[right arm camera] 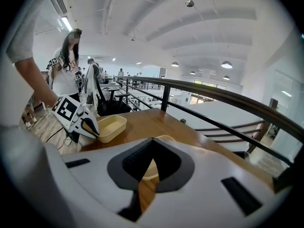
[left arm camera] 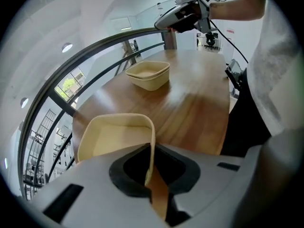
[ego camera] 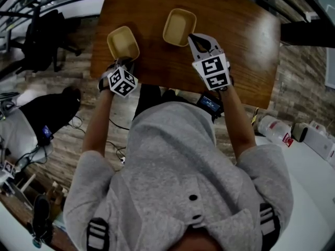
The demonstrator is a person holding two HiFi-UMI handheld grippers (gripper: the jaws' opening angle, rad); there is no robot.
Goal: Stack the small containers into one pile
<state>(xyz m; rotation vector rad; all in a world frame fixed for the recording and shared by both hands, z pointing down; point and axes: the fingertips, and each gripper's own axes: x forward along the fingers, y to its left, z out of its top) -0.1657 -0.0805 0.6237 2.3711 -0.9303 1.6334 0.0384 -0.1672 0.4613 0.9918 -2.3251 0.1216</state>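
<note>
Two shallow yellow containers sit apart on the brown wooden table (ego camera: 235, 46). The left container (ego camera: 123, 42) lies near the table's front left corner. My left gripper (ego camera: 125, 61) is shut on its near wall, and that thin rim (left arm camera: 153, 137) stands upright between the pads. The right container (ego camera: 179, 26) sits farther back, and it also shows in the left gripper view (left arm camera: 148, 74). My right gripper (ego camera: 191, 36) hovers just right of it, shut with nothing held. In the right gripper view that container (right arm camera: 151, 169) shows through the gap behind the shut jaws (right arm camera: 153, 141).
The table's front edge runs just in front of both grippers (ego camera: 172, 88). A dark railing (left arm camera: 95, 56) borders the table's far side. A person (right arm camera: 66, 65) stands beyond the table's left end. A black chair (ego camera: 42, 35) and bags stand on the floor at left.
</note>
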